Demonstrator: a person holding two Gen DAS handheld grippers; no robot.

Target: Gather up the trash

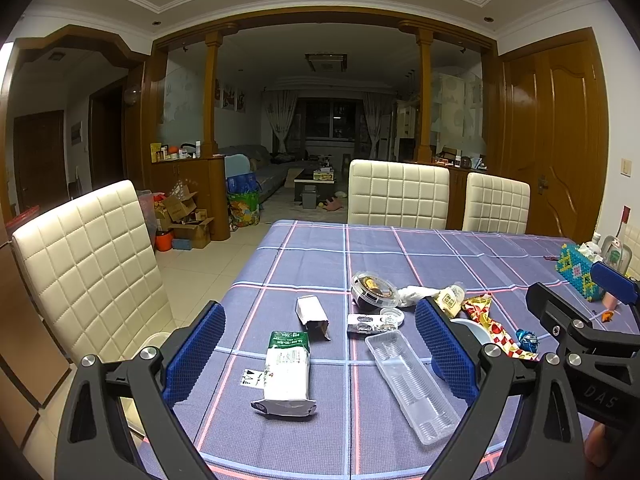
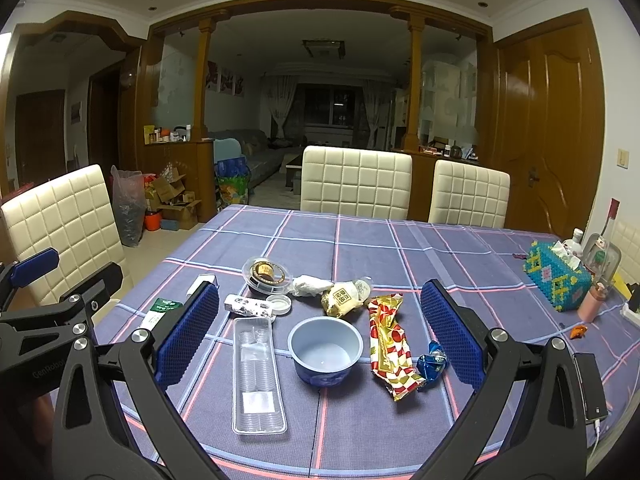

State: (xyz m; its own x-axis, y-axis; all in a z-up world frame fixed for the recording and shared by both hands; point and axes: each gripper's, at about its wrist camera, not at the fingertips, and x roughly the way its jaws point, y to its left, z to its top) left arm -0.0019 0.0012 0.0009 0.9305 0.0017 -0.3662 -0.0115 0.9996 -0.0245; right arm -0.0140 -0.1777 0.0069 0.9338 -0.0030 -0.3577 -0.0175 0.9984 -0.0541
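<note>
Far left of the left wrist view, one cream chair [image 1: 92, 264] stands just off the table's left edge, with bare floor tile behind it. The left gripper [image 1: 320, 354] hangs over the near edge of the checked tablecloth [image 1: 312, 248], jaws spread wide, nothing between them. Inside that gap lie three pieces: a green-and-white pouch [image 1: 286, 374] low centre, a small grey carton [image 1: 313, 316] above it, and one clear plastic tray [image 1: 412, 384] angled toward lower right. Above them sits one round black tub [image 1: 374, 288].

Over to the right wrist view: the right gripper [image 2: 320, 338] is also gaping, empty, above the near table edge. Between its blue pads, left to right: the clear tray again, one blue bowl [image 2: 326, 350] dead centre, one red-and-gold wrapper [image 2: 392, 346], one crumpled blue wrapper [image 2: 432, 362] just beside the right pad. Behind them, one gold-and-white packet [image 2: 346, 296] and one white crumpled tissue [image 2: 310, 285].

The far half of the cloth lies open, up to two cream chairs [image 2: 356, 182] at the back edge. At right, one beaded tissue box [image 2: 558, 278] near the table's right edge; lower right, a black power brick [image 2: 590, 386] lies at the rim.
</note>
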